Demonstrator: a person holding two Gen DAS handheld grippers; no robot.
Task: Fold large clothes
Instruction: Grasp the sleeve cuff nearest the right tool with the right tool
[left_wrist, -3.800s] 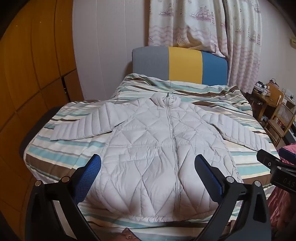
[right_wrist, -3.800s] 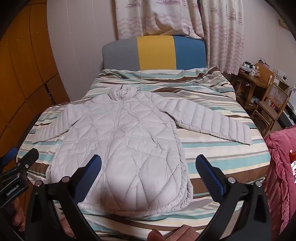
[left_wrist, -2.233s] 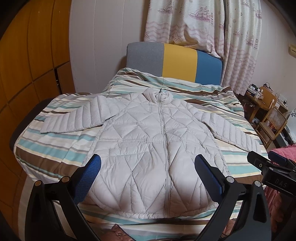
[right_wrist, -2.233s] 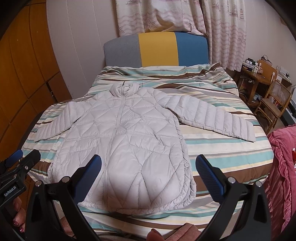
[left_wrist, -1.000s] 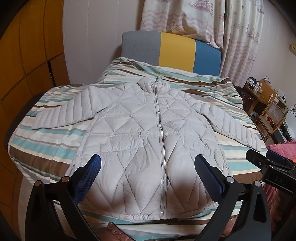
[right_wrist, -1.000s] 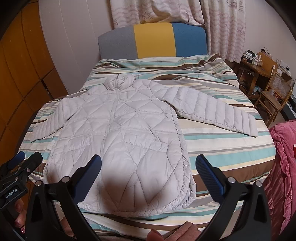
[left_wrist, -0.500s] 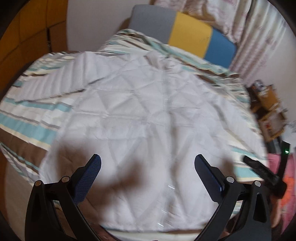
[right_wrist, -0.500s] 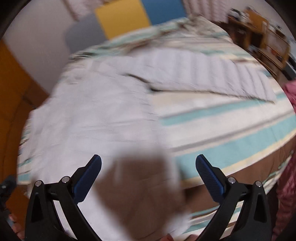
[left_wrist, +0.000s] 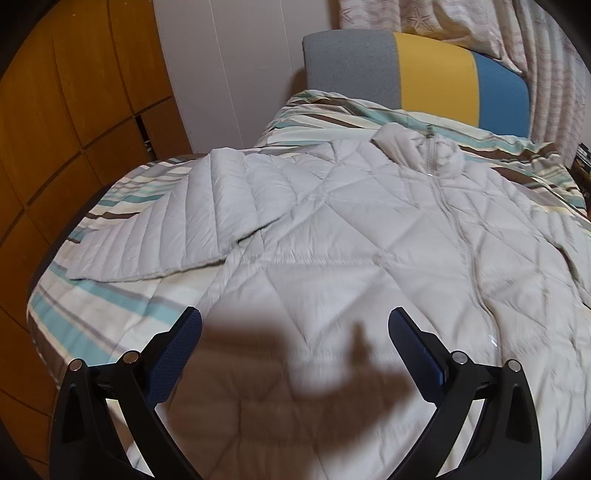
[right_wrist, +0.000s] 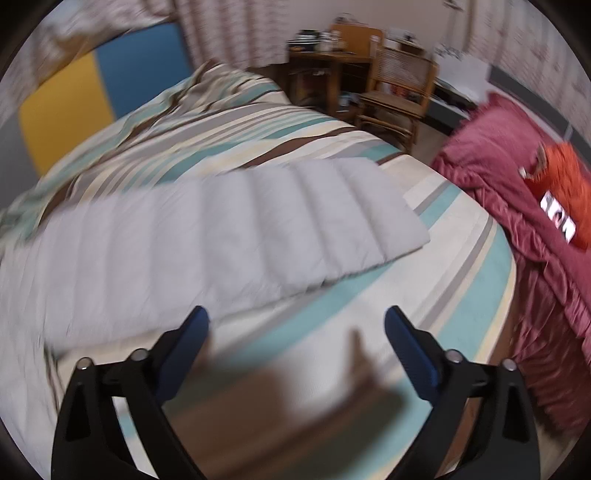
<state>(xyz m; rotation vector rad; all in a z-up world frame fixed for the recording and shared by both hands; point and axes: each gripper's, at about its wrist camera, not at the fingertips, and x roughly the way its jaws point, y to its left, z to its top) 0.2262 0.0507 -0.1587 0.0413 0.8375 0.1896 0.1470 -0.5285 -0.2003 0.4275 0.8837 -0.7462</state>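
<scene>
the quilted jacket (left_wrist: 369, 258) lies flat and face up on the striped bedspread (left_wrist: 92, 310), zipped, collar toward the headboard (left_wrist: 413, 85). the left gripper (left_wrist: 294, 345) hangs over the lower body panel of the jacket, jaws spread wide and holding nothing; its shadow falls on the fabric between the fingers. the right gripper (right_wrist: 296, 341) is likewise released and empty, positioned over bare bedspread just below one sleeve (right_wrist: 229, 229) — the sleeve edge passes close to its left finger, but contact cannot be confirmed.

the left wrist view shows the jacket torso, collar, zipper and the other sleeve (left_wrist: 166, 229), which extends flat toward the bed edge. the right wrist view, partly motion-blurred, shows only the one sleeve up to its cuff, plus the side of the room hidden from the left camera.

the bedspread carries teal, cream, grey and brown stripes. the headboard has grey, yellow and blue panels. wooden wardrobe panels (left_wrist: 55, 129) stand beside the bed — patterned curtains (left_wrist: 517, 29) hang behind it. a red blanket (right_wrist: 517, 192), a wooden chair (right_wrist: 399, 85) and a cluttered desk (right_wrist: 325, 55) appear in the right wrist view.
</scene>
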